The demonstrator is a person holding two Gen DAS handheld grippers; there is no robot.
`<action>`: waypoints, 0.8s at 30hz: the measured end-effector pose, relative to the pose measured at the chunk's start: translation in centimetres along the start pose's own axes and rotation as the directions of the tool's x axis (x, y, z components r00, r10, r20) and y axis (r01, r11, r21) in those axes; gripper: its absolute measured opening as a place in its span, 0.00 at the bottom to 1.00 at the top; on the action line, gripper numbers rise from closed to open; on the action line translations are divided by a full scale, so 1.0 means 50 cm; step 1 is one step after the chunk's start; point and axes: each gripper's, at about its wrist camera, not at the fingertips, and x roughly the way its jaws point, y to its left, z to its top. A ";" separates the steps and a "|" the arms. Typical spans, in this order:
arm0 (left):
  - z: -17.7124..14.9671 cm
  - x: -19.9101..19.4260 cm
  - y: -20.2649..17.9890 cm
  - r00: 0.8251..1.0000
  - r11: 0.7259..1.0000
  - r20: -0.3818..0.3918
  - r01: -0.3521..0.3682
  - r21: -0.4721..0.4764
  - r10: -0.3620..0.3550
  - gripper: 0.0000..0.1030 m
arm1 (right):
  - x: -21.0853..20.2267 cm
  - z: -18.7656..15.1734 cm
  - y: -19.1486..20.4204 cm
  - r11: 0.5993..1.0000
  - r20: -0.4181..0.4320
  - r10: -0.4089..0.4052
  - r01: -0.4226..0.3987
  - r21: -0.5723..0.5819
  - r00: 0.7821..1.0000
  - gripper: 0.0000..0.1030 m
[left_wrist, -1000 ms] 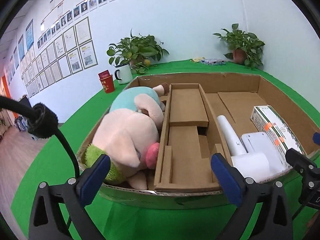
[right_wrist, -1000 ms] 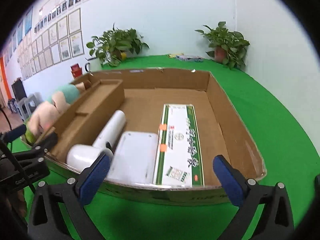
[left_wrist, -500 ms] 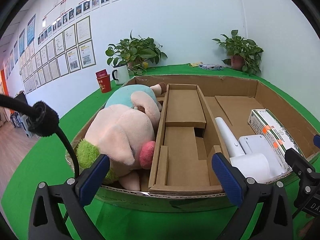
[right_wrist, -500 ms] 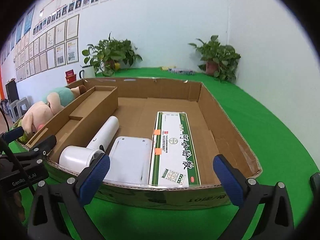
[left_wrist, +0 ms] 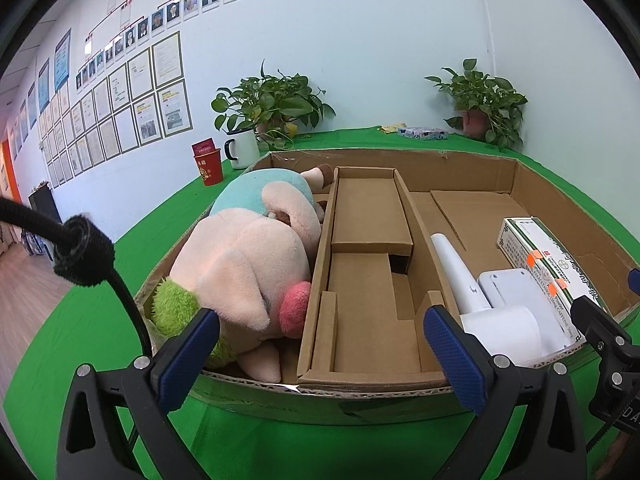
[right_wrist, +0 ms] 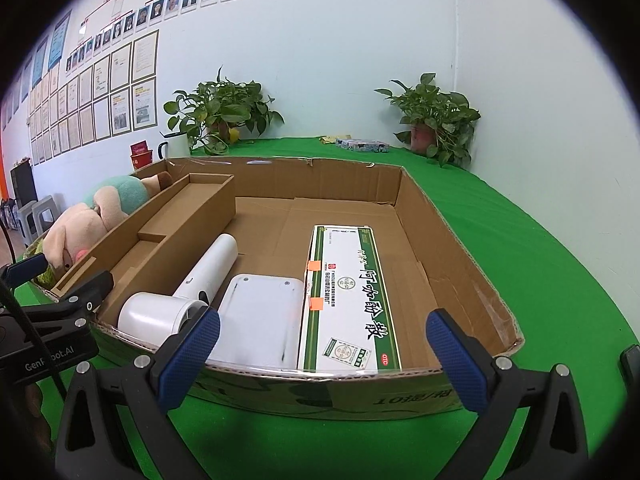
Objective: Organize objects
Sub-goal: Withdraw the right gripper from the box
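Observation:
A shallow cardboard box (left_wrist: 532, 184) (right_wrist: 460, 240) lies on the green table. A pink plush pig (left_wrist: 248, 272) (right_wrist: 80, 220) fills its left section. A cardboard insert (left_wrist: 368, 280) (right_wrist: 168, 232) divides it. A white hair dryer (left_wrist: 476, 300) (right_wrist: 192, 288), a white flat device (right_wrist: 260, 316) and a green-and-white medicine carton (right_wrist: 348, 292) (left_wrist: 540, 264) lie in the right section. My left gripper (left_wrist: 320, 360) is open and empty before the box's near edge. My right gripper (right_wrist: 320, 352) is open and empty, also outside the near edge.
A red cup (left_wrist: 208, 166), a white mug (left_wrist: 242, 148) and two potted plants (left_wrist: 268, 108) (left_wrist: 484, 100) stand behind the box by the wall. A small packet (right_wrist: 362, 144) lies at the back. Green cloth surrounds the box.
Both grippers have drawn back and risen a little from the box; the view tilts upward. Nothing in the box has moved.

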 end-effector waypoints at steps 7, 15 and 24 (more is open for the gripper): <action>0.000 0.001 0.000 1.000 1.000 0.000 0.001 0.000 -0.001 1.00 | 0.001 0.000 0.000 1.000 0.000 -0.001 0.001 -0.001 1.000 0.99; 0.000 0.001 -0.001 1.000 1.000 0.000 0.000 0.000 0.000 1.00 | 0.000 0.000 0.001 1.000 0.000 -0.002 0.002 -0.001 1.000 0.99; -0.001 0.004 -0.001 1.000 1.000 -0.001 0.002 0.000 -0.002 1.00 | 0.000 0.000 0.000 1.000 0.000 -0.002 0.002 -0.001 1.000 0.99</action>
